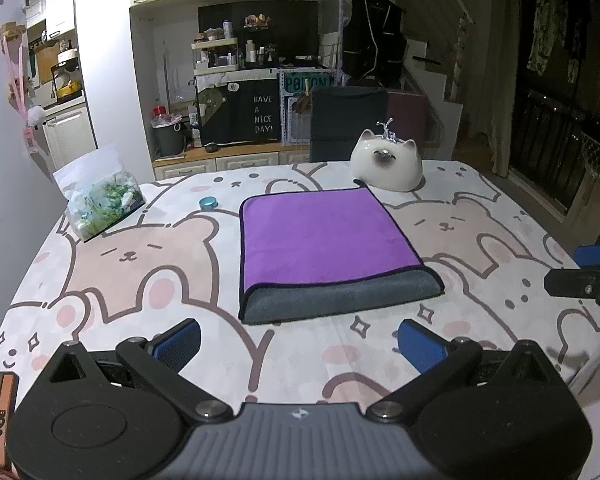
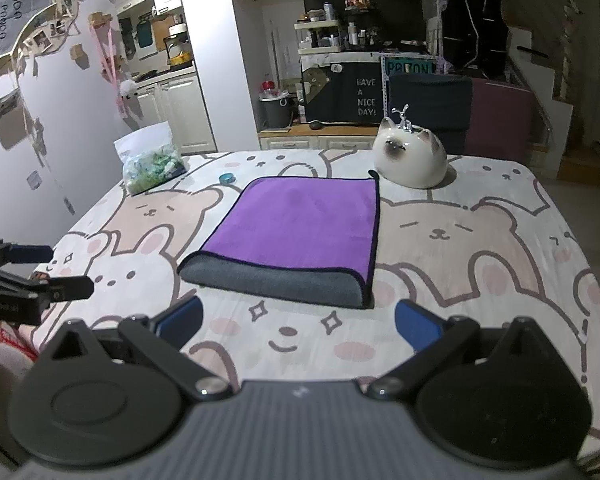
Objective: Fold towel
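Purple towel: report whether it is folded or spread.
Folded. The towel lies doubled, a rounded grey fold along its near edge.

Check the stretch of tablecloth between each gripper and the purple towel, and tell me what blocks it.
Nothing visible does. Bare bear-print tablecloth lies between the open left gripper and the folded purple-and-grey towel, and likewise ahead of the open right gripper. The white ceramic cat sits beyond the towel's far corner.

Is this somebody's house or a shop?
Most likely a home, a small flat. A table with a cartoon bear cloth holds a folded purple towel and a cat-shaped ceramic ornament. Behind it are kitchen cupboards and a cluttered shelf.
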{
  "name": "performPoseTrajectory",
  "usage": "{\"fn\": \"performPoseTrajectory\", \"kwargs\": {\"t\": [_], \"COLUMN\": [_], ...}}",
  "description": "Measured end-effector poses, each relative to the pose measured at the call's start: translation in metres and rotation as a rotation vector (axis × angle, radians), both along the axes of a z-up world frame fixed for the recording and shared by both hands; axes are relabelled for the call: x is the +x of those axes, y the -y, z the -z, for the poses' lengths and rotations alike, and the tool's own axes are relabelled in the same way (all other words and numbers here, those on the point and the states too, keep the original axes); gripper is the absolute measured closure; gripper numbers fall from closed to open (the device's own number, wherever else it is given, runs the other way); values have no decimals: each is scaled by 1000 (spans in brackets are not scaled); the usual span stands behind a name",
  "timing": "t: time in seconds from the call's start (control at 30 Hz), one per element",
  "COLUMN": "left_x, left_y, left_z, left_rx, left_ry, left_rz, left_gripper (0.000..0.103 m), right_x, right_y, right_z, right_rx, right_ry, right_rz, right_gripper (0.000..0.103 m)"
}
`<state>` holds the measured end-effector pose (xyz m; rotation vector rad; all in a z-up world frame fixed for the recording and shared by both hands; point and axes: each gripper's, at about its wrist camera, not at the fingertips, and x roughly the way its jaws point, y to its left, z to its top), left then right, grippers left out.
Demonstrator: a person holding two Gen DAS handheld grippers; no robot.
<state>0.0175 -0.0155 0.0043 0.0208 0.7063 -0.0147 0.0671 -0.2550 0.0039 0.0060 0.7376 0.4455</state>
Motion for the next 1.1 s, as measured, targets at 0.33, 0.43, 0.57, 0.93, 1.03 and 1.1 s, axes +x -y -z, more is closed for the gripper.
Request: {"fn": "performPoseTrajectory", "kwargs": {"t": [0.33,0.43,0.57,0.93,1.03,1.1], "left_x": [30,40,55,99,110,117], "left_y": [0,-2,-6,-31,-38,-42], "left_z": [-6,-5,-1,25,36,44], "left_rx": [19,22,30,16,11,5], "left_ry": [34,39,45,15,8,2], "left_rz": [-12,-10,2,-36,-45,-52], "left_gripper": [0,0,0,0,0,0], "right_x": [17,26,36,73,85,94], "right_y": [-4,-5,-7,-11,-9,-7], "right_z": [-5,-4,-1,17,25,33], "right_rx": [-14,-16,-15,-68,-65,-64], "right_ry": [55,65,63,110,84,64], "right_rz": [10,8,1,-22,-28,-24], "right_gripper": [0,0,0,0,0,0]}}
